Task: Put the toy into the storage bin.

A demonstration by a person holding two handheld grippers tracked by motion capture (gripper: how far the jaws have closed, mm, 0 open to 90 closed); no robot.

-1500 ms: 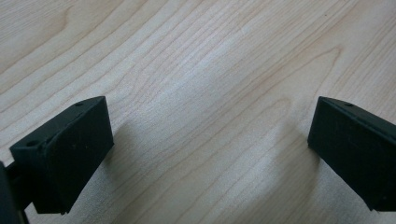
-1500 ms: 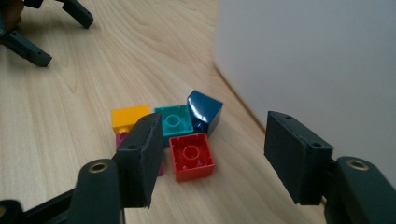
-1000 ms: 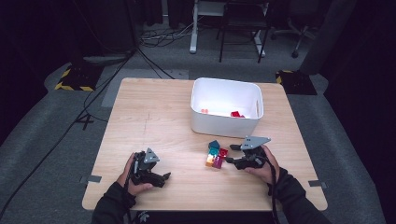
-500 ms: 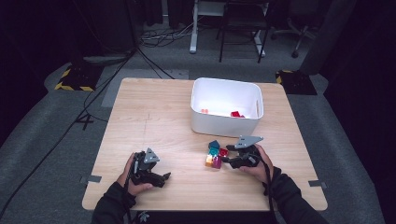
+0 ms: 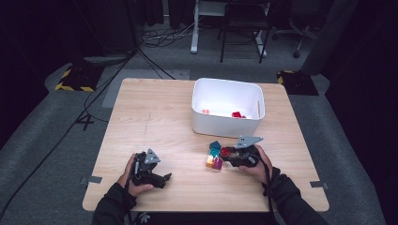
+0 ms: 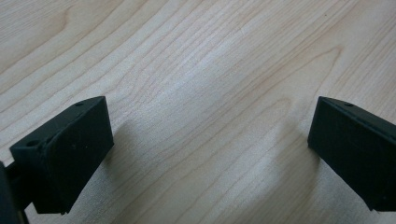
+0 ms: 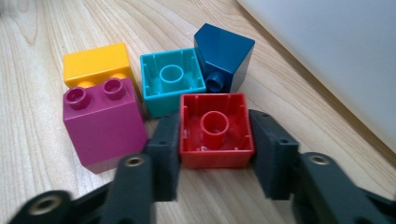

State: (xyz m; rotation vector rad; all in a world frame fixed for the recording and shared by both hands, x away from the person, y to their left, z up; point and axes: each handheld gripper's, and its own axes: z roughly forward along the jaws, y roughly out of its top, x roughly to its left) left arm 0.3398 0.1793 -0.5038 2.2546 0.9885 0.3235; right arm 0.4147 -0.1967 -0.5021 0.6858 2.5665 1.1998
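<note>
A cluster of toy bricks lies on the wooden table point(image 5: 159, 117) in front of the white bin point(image 5: 227, 125). The red brick point(image 7: 215, 128) lies with its hollow underside toward the camera. My right gripper point(image 7: 215, 136) has just been closing, and its pads now press on both sides of that brick. Around it are a magenta brick point(image 7: 102, 128), a yellow brick point(image 7: 95, 63), a cyan brick point(image 7: 172, 79) and a dark blue brick point(image 7: 224, 53). In the high view the right gripper point(image 5: 228, 153) is at the cluster's right side. My left gripper point(image 5: 162, 179) rests open over bare wood point(image 6: 210, 140).
The white bin's wall point(image 7: 327, 56) rises just behind the bricks. Inside the bin lie a red brick point(image 5: 237, 114) and a small pink piece point(image 5: 205, 111). Beyond the table's far edge are cables, chair legs and yellow-black floor tape.
My right hand has edged slightly left, up against the brick cluster. The left hand has stayed where it was.
</note>
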